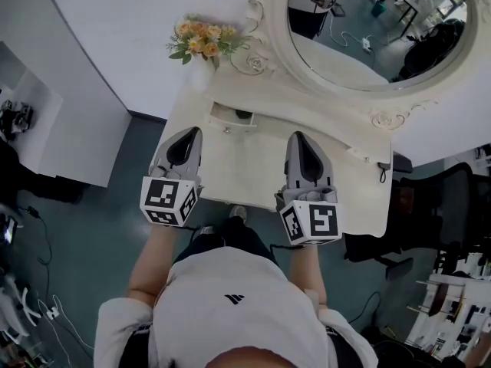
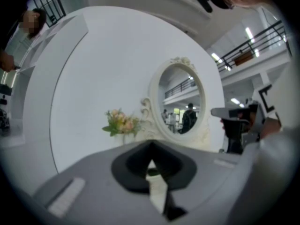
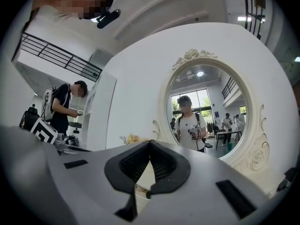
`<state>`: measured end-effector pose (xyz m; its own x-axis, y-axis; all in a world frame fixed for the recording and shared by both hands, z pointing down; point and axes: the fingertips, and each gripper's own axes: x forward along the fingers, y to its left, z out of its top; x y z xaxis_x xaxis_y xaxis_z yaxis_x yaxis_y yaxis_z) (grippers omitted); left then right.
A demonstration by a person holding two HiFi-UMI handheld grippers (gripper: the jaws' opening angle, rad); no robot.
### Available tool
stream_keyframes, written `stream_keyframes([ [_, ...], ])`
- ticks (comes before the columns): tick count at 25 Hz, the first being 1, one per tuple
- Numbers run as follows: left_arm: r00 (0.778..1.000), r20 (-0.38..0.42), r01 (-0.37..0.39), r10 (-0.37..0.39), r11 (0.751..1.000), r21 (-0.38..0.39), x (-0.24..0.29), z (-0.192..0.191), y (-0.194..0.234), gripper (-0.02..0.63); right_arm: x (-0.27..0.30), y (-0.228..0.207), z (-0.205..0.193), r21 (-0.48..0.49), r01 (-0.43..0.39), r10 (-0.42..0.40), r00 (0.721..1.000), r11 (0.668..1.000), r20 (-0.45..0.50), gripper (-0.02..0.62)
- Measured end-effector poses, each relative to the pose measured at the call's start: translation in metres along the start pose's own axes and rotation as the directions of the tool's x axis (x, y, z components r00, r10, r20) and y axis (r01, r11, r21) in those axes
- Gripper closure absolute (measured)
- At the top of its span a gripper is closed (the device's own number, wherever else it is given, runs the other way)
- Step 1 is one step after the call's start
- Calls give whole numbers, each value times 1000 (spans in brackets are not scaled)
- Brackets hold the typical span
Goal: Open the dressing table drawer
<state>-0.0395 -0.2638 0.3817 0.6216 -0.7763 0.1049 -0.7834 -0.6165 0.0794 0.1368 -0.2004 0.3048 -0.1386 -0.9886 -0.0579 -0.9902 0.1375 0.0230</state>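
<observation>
Head view gives us one white dressing table (image 1: pixel 253 167). Its single small white drawer (image 1: pixel 232 117) sits at the back and looks partly pulled out. Before it hover the left gripper (image 1: pixel 189 135) and right gripper (image 1: pixel 298 138), both with fingers pressed together on nothing. Beyond stand one yellow-and-peach flower bouquet (image 1: pixel 201 38) and one oval white-framed mirror (image 1: pixel 368 29). One black chair (image 1: pixel 437 198) stands to the right.
</observation>
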Motion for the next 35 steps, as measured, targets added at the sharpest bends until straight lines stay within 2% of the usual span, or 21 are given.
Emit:
stream_keyframes([
  [7, 998, 54, 8, -8, 1000, 1, -27, 22, -2, 597, -22, 12, 7, -7, 23, -23, 1000, 1000, 15, 594],
  [19, 989, 143, 26, -34, 998, 57, -67, 57, -18, 598, -58, 28, 14, -19, 60, -60, 998, 998, 30, 594],
  [24, 985, 166, 33, -45, 997, 76, -78, 63, -23, 597, -69, 32, 16, -28, 79, -78, 996, 996, 33, 594],
  [35, 979, 200, 23, -36, 998, 63, -92, 69, -18, 597, -81, 43, 20, -57, 96, -94, 995, 994, 32, 594],
])
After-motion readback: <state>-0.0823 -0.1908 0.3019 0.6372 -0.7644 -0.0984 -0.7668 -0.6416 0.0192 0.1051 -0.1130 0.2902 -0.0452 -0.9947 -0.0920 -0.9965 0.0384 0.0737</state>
